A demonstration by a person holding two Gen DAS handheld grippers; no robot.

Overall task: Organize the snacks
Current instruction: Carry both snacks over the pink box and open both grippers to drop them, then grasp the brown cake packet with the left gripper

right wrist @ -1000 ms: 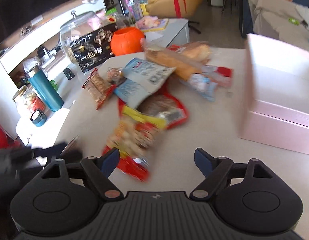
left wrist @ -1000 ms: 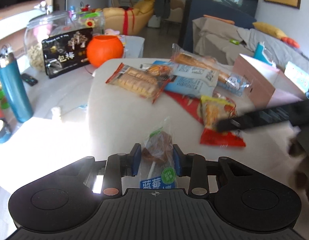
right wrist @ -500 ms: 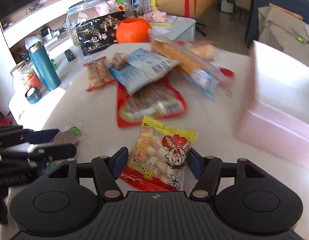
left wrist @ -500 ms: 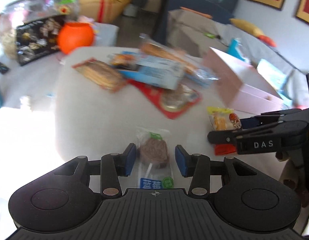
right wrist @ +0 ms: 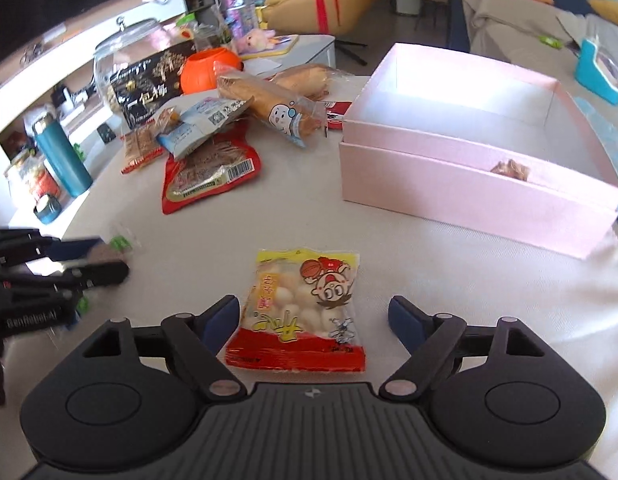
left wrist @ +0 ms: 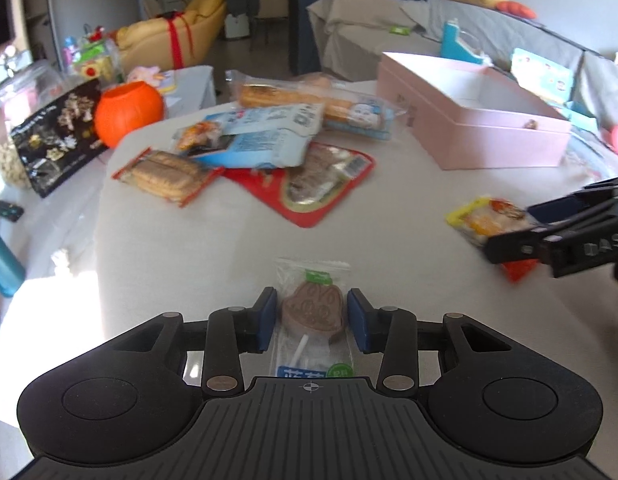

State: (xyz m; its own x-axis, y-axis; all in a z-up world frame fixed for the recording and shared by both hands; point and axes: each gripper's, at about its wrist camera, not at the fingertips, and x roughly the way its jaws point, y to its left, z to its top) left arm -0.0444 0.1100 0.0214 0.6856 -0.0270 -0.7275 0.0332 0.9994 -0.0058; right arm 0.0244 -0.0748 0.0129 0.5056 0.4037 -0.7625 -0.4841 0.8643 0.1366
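Left gripper (left wrist: 311, 320): jaws have just been closing, and a wrapped chocolate lollipop (left wrist: 313, 312) lies between the blue pads; whether they press on it cannot be told. Ahead of the fingertips, a pile of snack packets (left wrist: 269, 148) lies on the white table (left wrist: 209, 248). Right gripper (right wrist: 315, 318): jaws have just been opening and now stand apart, clear of the yellow-red snack bag (right wrist: 301, 308) lying flat between them. Ahead and to the right sits the open pink box (right wrist: 469, 188).
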